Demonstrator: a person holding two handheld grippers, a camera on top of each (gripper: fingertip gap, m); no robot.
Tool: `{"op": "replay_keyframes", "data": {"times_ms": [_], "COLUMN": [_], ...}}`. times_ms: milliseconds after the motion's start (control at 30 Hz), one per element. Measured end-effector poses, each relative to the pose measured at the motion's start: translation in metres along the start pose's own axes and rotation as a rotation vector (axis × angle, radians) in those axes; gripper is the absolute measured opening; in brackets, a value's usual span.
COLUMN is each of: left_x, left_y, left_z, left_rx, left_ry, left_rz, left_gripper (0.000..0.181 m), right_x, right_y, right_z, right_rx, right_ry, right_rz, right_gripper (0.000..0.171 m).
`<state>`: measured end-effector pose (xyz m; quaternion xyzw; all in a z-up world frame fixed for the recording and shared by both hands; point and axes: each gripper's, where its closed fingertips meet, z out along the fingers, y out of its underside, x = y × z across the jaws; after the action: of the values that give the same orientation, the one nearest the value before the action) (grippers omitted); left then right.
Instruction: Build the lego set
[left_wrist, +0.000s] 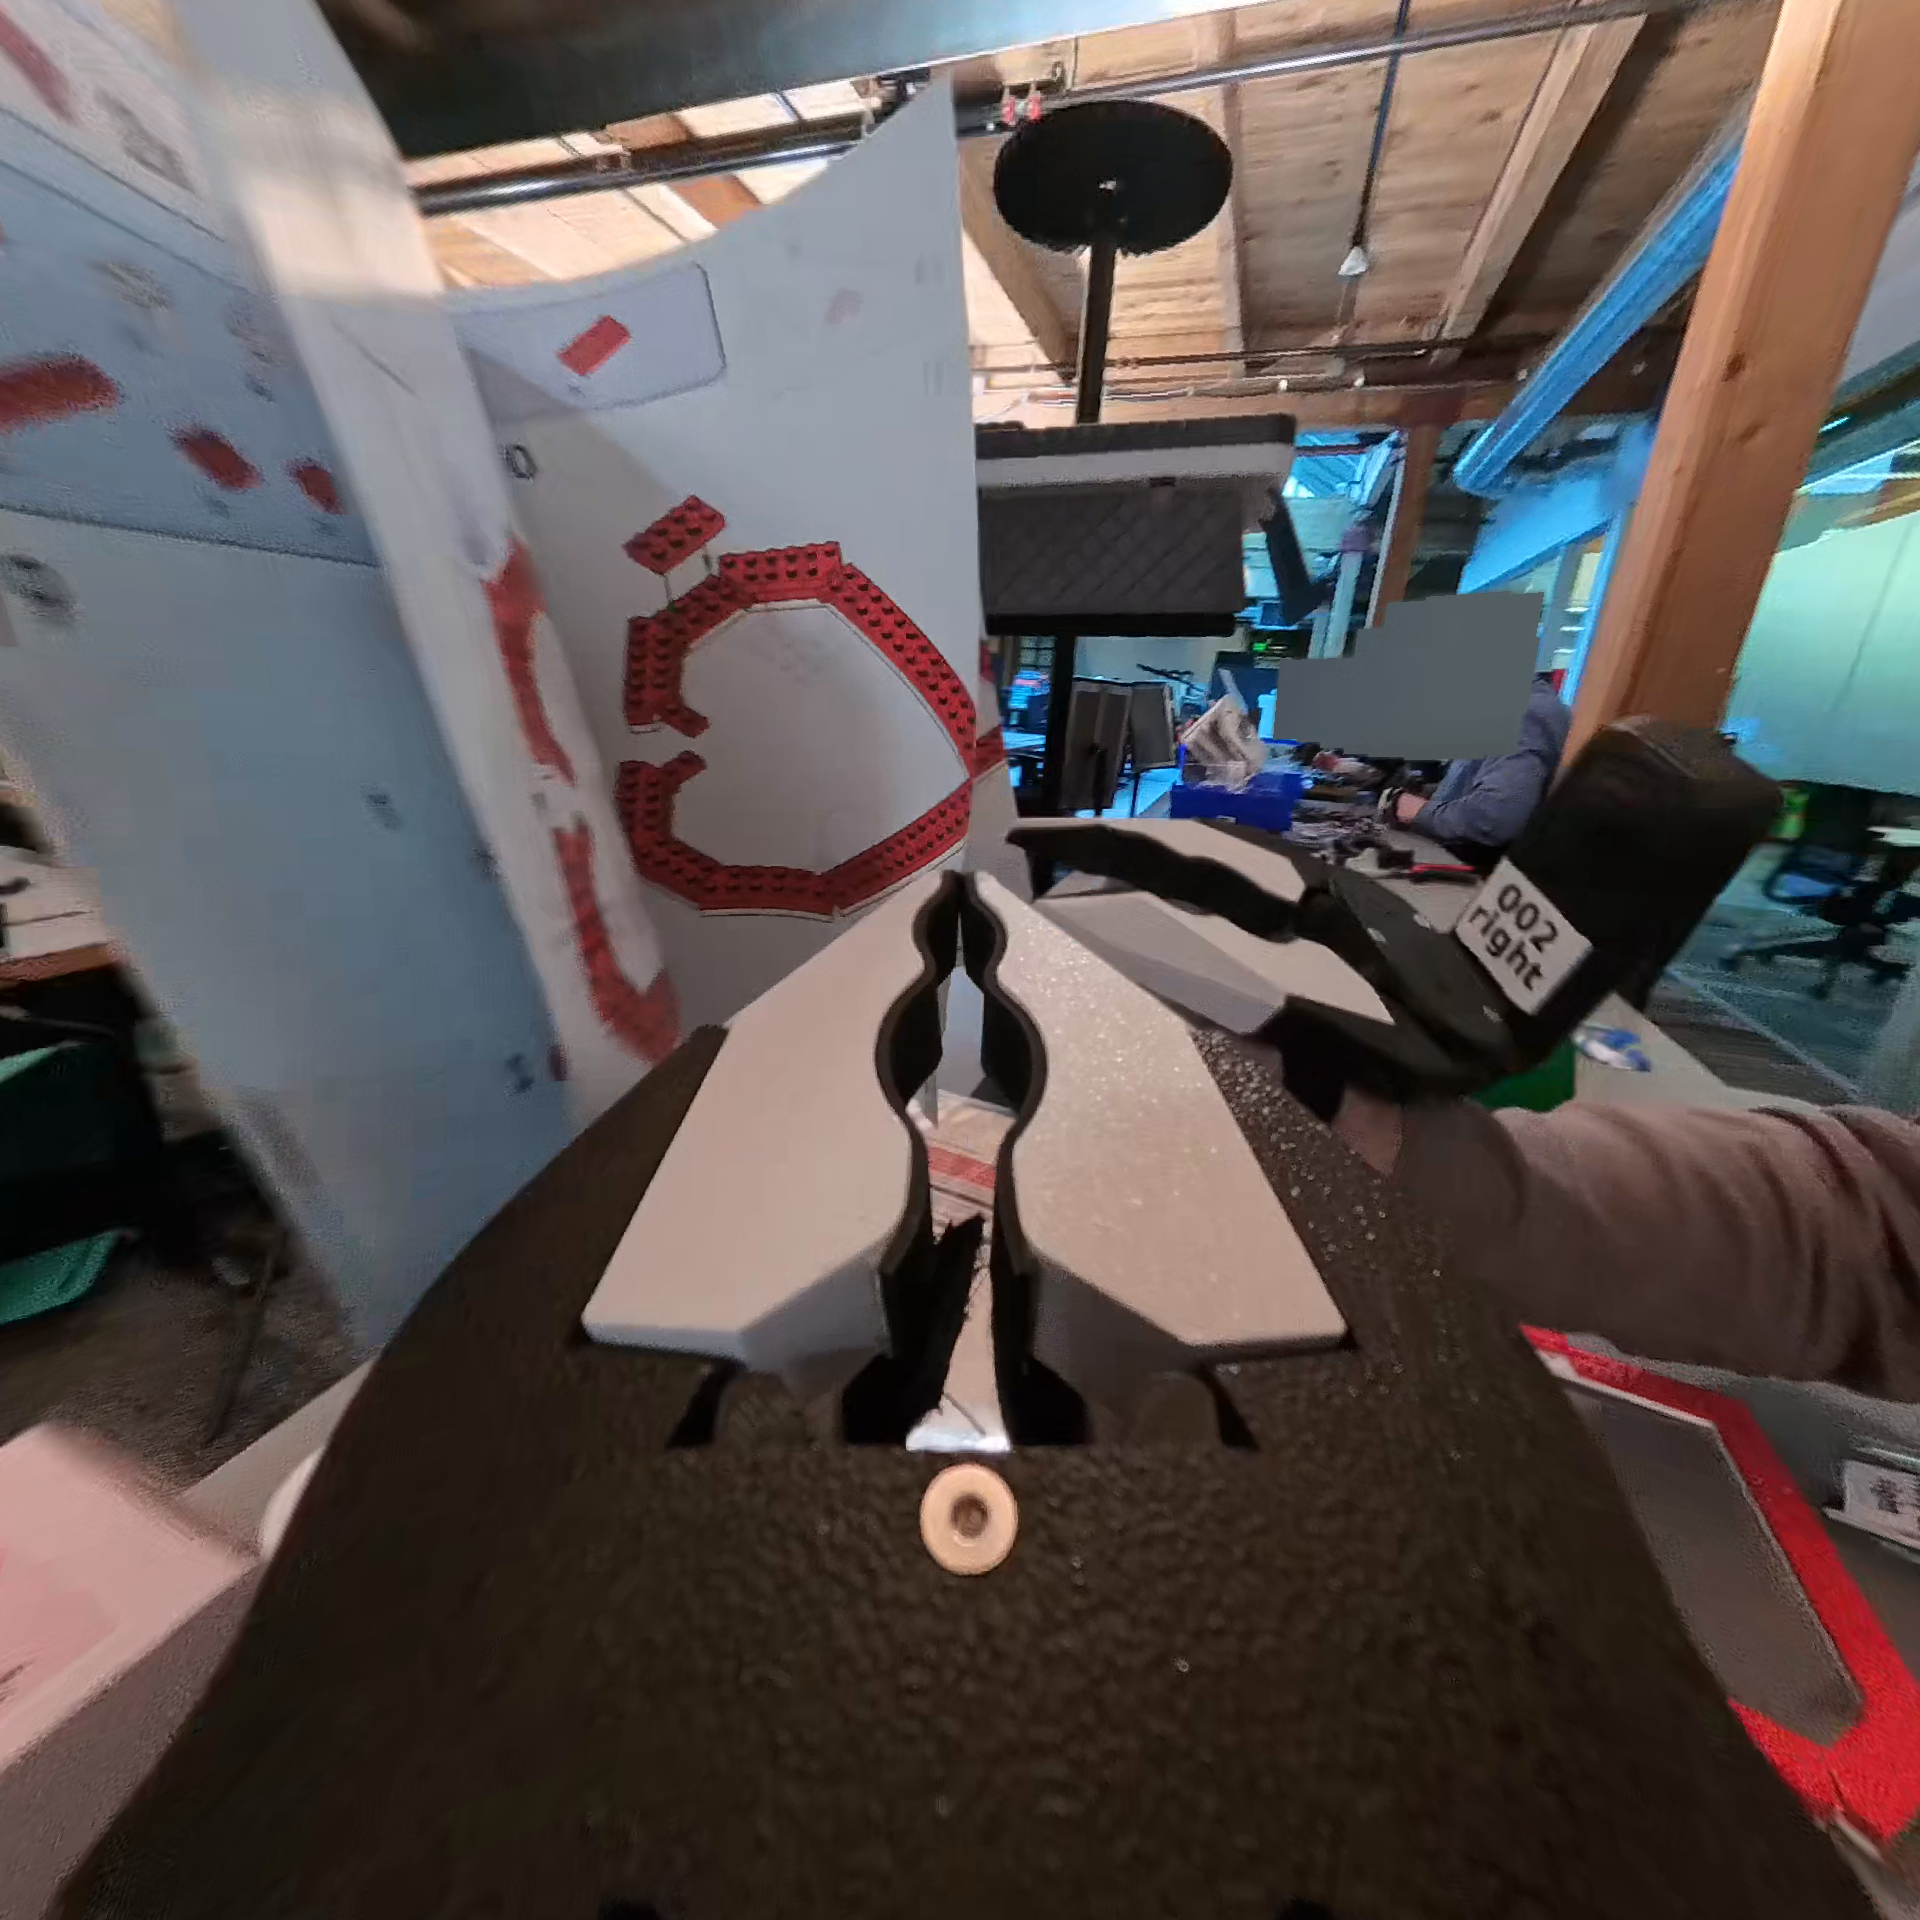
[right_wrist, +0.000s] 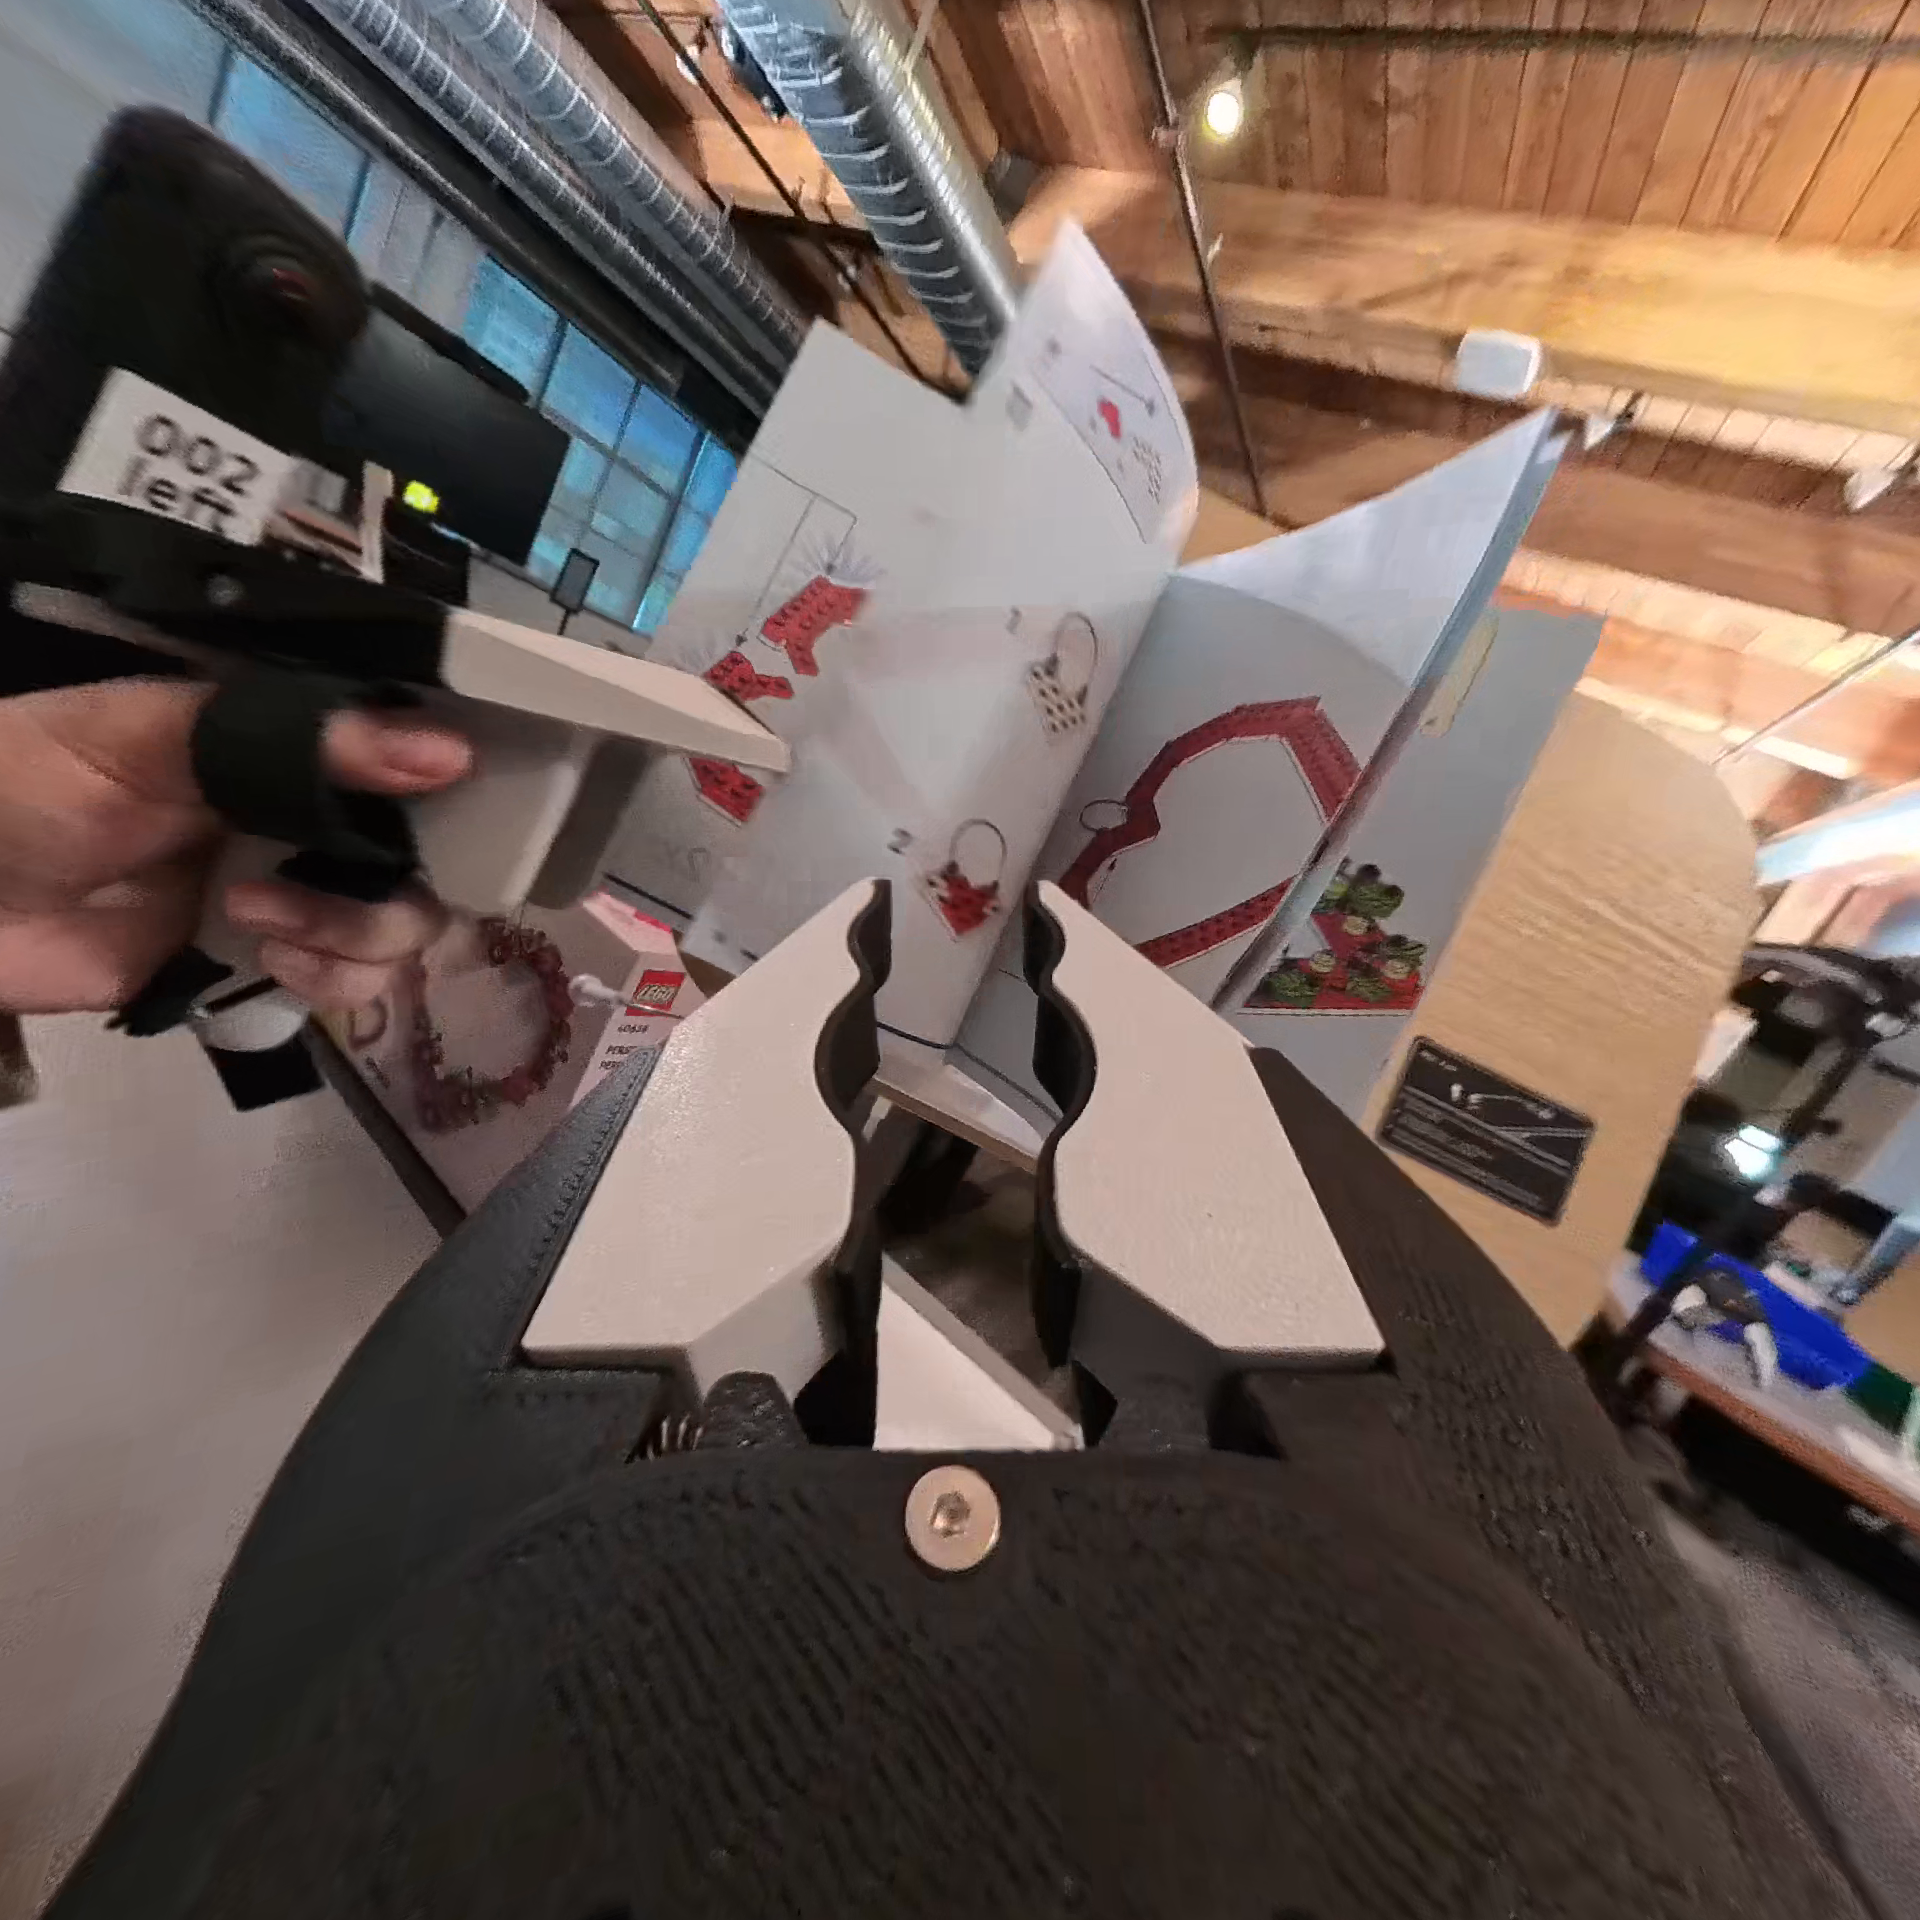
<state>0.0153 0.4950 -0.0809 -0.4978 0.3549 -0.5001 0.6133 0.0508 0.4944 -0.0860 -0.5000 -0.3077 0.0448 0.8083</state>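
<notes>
The lego instruction booklet stands open in the air, its pages fanned, with red heart-frame drawings on them. My left gripper has its jaws together at the lower edge of a page and seems to pinch it. In the right wrist view the left gripper meets the left page of the booklet. My right gripper is open, its fingertips on either side of the booklet's lower spine without touching it. In the left wrist view the right gripper sits just right of the page edge. No loose bricks are in view.
The pink lego box lies on the white table below the left gripper. A flat print with a red outline lies at the lower right. A wooden post, a black stand and a seated person are behind.
</notes>
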Motion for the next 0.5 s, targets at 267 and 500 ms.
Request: {"op": "replay_keyframes", "data": {"times_ms": [267,500], "left_x": [-0.003,-0.001], "left_y": [-0.019,-0.014], "left_z": [-0.022,-0.015], "left_rx": [0.118,0.124], "left_ry": [0.047,0.084], "left_rz": [-0.087,-0.126], "left_gripper": [0.000,0.000], "right_x": [0.028,0.030], "right_y": [0.035,-0.003], "right_z": [0.036,0.012], "right_rx": [-0.218,-0.057], "right_ry": [0.092,0.197], "right_rz": [0.085,-0.094], "right_gripper": [0.035,0.045]}}
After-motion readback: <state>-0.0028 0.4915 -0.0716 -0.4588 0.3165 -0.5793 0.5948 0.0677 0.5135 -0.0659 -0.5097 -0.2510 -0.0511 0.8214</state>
